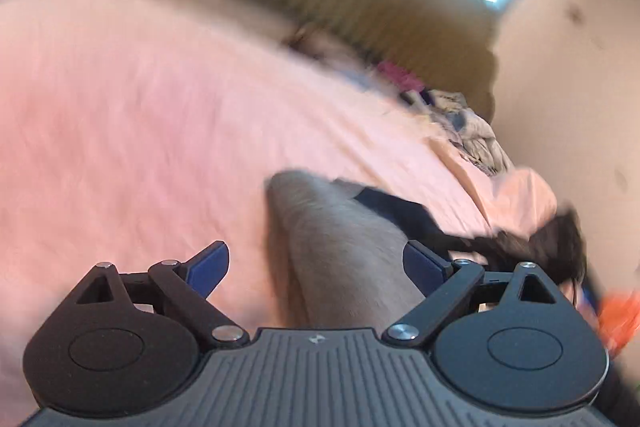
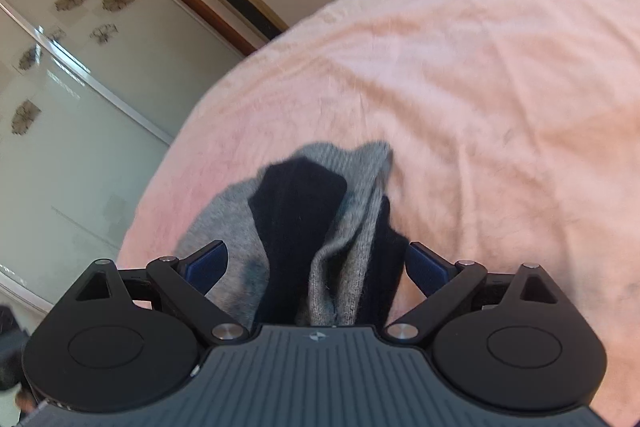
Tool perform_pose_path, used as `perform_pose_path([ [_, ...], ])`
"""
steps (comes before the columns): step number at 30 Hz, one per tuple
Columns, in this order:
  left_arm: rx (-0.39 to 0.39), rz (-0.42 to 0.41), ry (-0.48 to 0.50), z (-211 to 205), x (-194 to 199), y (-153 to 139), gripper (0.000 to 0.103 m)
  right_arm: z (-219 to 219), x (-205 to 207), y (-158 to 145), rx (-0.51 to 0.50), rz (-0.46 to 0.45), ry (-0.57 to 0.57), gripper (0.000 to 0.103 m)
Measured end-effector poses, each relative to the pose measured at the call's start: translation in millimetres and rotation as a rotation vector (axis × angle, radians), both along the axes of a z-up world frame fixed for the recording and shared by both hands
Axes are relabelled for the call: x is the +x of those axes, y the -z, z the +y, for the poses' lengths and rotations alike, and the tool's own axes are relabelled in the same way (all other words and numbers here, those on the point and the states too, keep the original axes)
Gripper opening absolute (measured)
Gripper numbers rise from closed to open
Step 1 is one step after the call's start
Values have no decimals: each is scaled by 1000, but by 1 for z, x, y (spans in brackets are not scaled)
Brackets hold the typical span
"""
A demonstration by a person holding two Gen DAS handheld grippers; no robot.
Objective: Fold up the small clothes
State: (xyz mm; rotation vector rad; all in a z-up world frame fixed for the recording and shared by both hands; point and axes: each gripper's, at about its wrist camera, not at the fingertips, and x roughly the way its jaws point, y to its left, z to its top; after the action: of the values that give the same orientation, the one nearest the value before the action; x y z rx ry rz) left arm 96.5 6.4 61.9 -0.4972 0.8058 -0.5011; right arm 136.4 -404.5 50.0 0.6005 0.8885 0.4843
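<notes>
On a bed spread with a wrinkled pink sheet (image 2: 460, 75), a small grey-and-black knitted garment (image 2: 320, 227) lies bunched near the edge, set down for folding. The right claw (image 2: 318, 267) hangs over it, jaws wide, pads clear of the cloth. The left claw (image 1: 316, 267), equally wide and empty, frames the garment's grey end. A heap of unsorted clothes (image 1: 468, 131) waits near the wall.

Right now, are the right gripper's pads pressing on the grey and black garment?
Apart. The right wrist view shows the right gripper wide open, bare gaps between both blue pads and the garment lying on the pink sheet.
</notes>
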Motion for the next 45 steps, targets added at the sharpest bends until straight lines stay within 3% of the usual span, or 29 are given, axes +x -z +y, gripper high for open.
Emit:
perform_pose_path([
  [1,-68,81,24,-2,19,12,94,2,1,0,10,10,-10,97],
  [3,-125,203,74,-17,47,34,93,4,2,0,20,18,-19,97],
  [4,-133,189,103,-26,52,38,94,4,2,0,25,20,-22,96],
  [5,-104,166,112,-35,55,36,86,3,3,1,31,24,-15,83],
  [6,-64,163,128,-45,59,35,58,3,4,3,26,42,-4,68],
  [7,-12,157,127,-51,62,34,46,3,6,7,18,72,-13,34],
  [9,7,153,130,-53,66,29,34,3,2,7,23,46,-20,34],
  [12,59,99,141,-45,59,9,31,12,-6,-5,51,8,-31,32],
  [17,130,4,97,-27,79,-24,31,39,2,-32,153,-81,-91,32],
  [19,186,9,105,-24,96,-21,34,47,20,-32,174,-86,-82,32],
  [21,251,61,66,-19,104,-8,39,51,41,-17,186,-35,-55,36],
  [22,248,83,60,-15,101,1,40,52,47,-7,171,7,-33,44],
  [23,210,80,57,-8,93,4,44,51,49,3,133,57,7,55],
  [24,156,80,65,0,80,5,52,51,46,8,110,86,24,59],
  [27,11,103,100,19,39,10,65,44,14,3,138,40,-8,64],
  [30,-84,198,138,22,3,31,63,39,-23,-1,127,37,-51,69],
  [31,-88,176,136,19,-6,33,63,41,-31,-1,125,48,-77,69],
  [32,-59,143,137,14,-12,32,61,46,-37,1,112,53,-98,69],
  [33,-13,127,135,7,-14,30,34,52,-43,1,85,44,-113,69],
  [34,36,141,123,1,-12,29,19,57,-47,0,61,18,-123,67],
  [35,56,151,114,0,-9,28,15,62,-48,1,39,15,-140,42],
  [36,65,141,111,1,-9,24,13,65,-46,3,40,45,-159,23],
  [39,160,62,101,10,-19,7,13,62,-59,-11,35,6,-163,25],
  [42,255,50,131,12,-30,13,18,57,-71,-6,1,6,-137,24],
  [45,336,-61,149,11,-57,-7,22,45,-78,2,65,36,-80,31],
])
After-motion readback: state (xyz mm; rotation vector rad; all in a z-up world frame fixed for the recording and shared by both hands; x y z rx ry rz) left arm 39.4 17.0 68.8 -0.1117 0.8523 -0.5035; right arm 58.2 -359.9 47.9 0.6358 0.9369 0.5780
